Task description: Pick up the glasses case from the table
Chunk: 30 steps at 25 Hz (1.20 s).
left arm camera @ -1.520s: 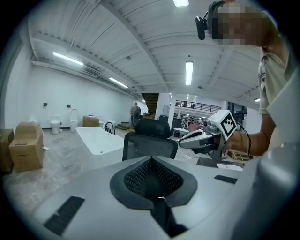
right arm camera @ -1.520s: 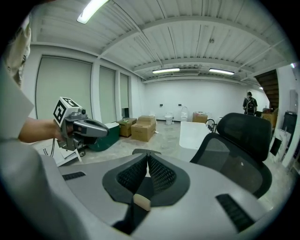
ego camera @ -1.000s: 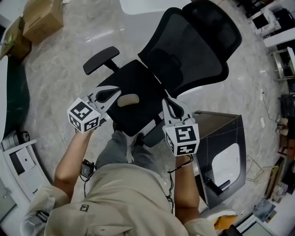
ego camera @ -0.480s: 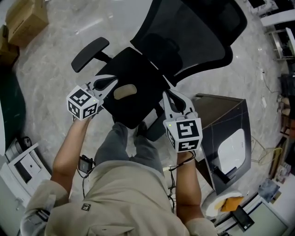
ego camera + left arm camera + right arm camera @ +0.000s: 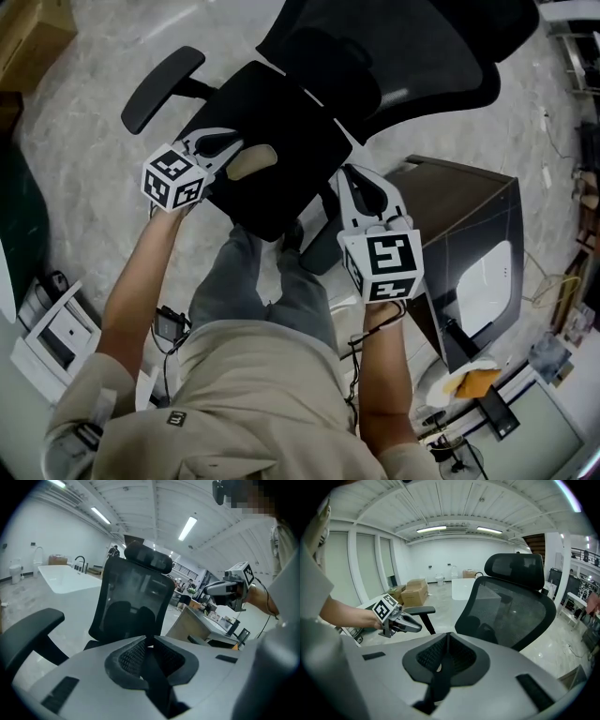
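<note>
Both of your grippers are lower than a second ago and closer to the chair seat [image 5: 281, 122]. The left gripper [image 5: 234, 142] has dropped more than the right and now has its tips just beside the tan oval thing on the seat. I take that to be the glasses case [image 5: 251, 161]. It lies on the black seat cushion near the front edge, not on any table in view. I can't tell from the head view whether the tips touch it.

Your head has also tipped further over the chair: the seat sits higher in the head view, and the cardboard box [image 5: 33, 28] has slid into the top-left corner.

**Tools**
- **Left gripper:** the jaw tips are together with nothing between them.
- **Right gripper [image 5: 345, 172]:** the jaws are closed tip to tip and empty. It hovers over the seat's right edge, well apart from the case.

**What it means:** my read is that you're in the approach, with no grasp yet. The left is the likely picking tool, but its jaws need to open before they can straddle the case.

**Writing**
- Only the black-and-white square markers on the gripper cubes show, and they carry no text.
- A small dark tag on your shirt is too small to read.
- The print on the box isn't legible.
- No brand is visible on the chair or the case.
</note>
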Each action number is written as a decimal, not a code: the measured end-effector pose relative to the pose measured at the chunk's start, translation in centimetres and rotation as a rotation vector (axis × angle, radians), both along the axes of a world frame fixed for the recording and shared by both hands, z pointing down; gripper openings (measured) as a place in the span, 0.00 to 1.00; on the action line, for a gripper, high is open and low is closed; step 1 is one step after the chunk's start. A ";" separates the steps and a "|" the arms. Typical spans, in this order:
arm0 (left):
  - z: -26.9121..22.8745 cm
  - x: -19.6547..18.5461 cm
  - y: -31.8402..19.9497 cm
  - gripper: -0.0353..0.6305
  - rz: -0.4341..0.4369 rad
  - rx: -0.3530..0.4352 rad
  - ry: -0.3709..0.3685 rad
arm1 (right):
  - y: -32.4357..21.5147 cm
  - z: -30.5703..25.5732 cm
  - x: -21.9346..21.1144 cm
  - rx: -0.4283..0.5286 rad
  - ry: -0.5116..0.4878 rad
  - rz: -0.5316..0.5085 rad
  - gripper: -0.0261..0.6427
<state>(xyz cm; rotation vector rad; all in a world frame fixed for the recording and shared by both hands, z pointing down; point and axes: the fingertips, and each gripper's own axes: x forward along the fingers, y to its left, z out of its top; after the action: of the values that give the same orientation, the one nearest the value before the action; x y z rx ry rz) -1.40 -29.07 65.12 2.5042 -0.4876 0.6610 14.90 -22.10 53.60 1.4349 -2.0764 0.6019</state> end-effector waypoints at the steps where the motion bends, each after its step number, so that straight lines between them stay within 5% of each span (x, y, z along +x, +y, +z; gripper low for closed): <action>1: 1.0 0.2 0.1 0.13 0.008 -0.014 -0.008 | 0.1 0.4 0.1 -0.006 -0.002 0.005 0.08; 15: 15.8 1.7 2.7 0.40 0.144 -0.189 -0.173 | 1.7 6.5 1.7 -0.108 -0.005 0.048 0.08; 30: 29.0 1.8 5.6 0.67 0.312 -0.181 -0.504 | 2.6 11.5 4.3 -0.179 -0.010 0.082 0.08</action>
<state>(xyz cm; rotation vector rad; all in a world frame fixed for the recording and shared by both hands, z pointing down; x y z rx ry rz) 0.44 -23.49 94.17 2.2491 -0.1915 1.4071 19.15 -19.51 65.05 1.4204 -1.9252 0.8080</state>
